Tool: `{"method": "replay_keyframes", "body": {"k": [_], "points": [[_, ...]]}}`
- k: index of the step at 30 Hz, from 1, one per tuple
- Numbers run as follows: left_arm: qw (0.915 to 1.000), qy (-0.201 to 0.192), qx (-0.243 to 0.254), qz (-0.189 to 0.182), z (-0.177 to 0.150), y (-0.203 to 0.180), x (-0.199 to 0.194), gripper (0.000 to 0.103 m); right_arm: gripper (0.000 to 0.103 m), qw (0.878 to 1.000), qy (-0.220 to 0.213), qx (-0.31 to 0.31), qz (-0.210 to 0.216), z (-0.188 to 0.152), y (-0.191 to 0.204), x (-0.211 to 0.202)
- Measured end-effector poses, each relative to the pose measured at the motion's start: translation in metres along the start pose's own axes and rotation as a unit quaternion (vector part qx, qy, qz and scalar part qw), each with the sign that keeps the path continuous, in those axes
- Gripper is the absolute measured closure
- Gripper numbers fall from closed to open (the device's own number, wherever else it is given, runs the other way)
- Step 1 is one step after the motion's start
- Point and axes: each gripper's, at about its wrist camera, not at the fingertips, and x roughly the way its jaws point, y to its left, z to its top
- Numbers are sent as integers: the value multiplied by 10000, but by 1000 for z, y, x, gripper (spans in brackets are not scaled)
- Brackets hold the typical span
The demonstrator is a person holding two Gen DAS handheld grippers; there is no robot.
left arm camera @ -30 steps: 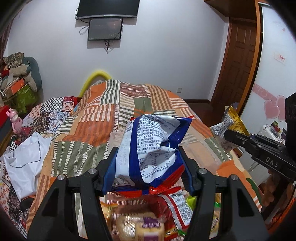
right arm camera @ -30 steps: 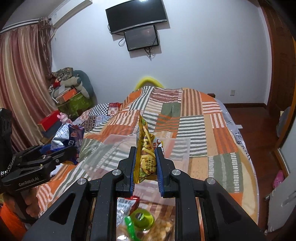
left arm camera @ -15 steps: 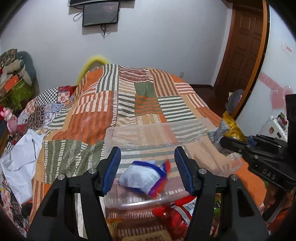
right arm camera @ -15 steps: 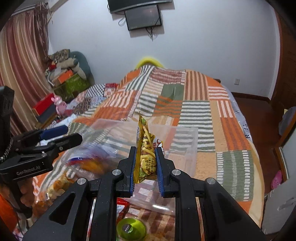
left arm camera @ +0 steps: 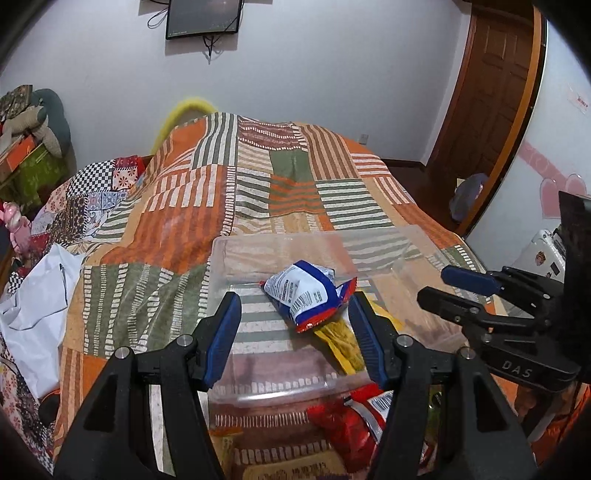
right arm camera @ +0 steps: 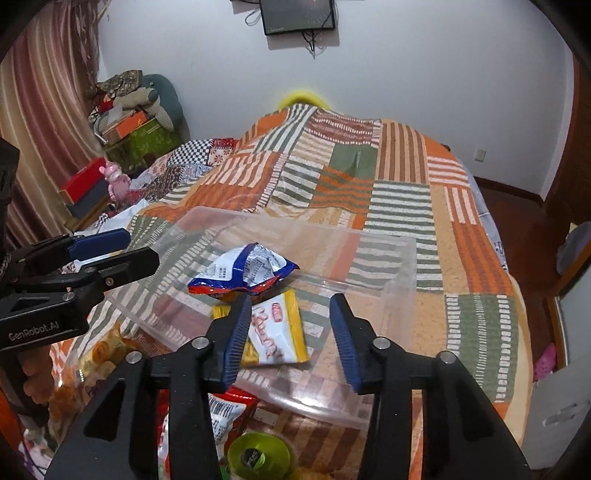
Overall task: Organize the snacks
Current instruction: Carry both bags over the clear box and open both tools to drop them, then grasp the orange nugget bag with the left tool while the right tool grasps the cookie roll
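Nearest the cameras, the left tool (left arm camera: 294, 330) has its blue-padded jaws spread wide with nothing between them, poised over the near edge of the clear rectangular plastic bin (left arm camera: 413, 236). The right tool (right arm camera: 288, 334) is likewise spread apart and holds nothing, hanging over the same bin from its other side. Below both tools, outside the bin's near wall, loose snacks lie on the bed: a red crinkled snack packet (left arm camera: 347, 413) under the left tool, and a round green-lidded cup (right arm camera: 258, 456) under the right one.

Inside the bin two packets rest on its floor. The flat yellow snack packet with a white and red panel (right arm camera: 277, 336) lies closest to the right tool, partly behind that tool's left finger. The puffy blue, white and red snack bag (left arm camera: 306, 291) sits just beyond it, its lower end overlapping the yellow packet's far end. In the right wrist view the same bag (right arm camera: 245, 271) lies toward the bin's left half, and the bin's far right corner (right arm camera: 402, 280) is bare.

The bin stands on the patchwork bedspread of orange, green and white striped squares (left arm camera: 258, 177), which runs back to the white wall. A dark wall-mounted screen (left arm camera: 203, 16) hangs there, and a brown wooden door (left arm camera: 487, 85) stands at the right.
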Motion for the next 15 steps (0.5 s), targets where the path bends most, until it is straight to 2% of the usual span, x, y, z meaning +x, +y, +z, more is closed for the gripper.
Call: {"method": "replay_keyframes", "body": {"k": [3, 5, 7, 9, 13, 15], "points": [[10000, -18, -49, -40, -2, 1, -10, 41, 59, 9999, -101, -2, 27, 1, 2, -12], [9999, -41, -97, -37, -4, 3, -19, 33, 55, 9998, -187, -16, 5, 0, 3, -21], [9998, -103, -156, 24, -6, 4, -28, 20, 50, 9995, -300, -56, -49, -1, 4, -33], [9996, -173, -210, 107, -9, 6, -37, 15, 46, 9991, -402, -84, -88, -3, 4, -45], [9992, -272, -214, 174, -15, 9, -59, 13, 33, 9980, -618, -48, -119, -10, 4, -69], [9991, -338, -166, 212, -20, 10, -71, 11, 32, 9974, -700, -37, -151, -13, 3, -78]]}}
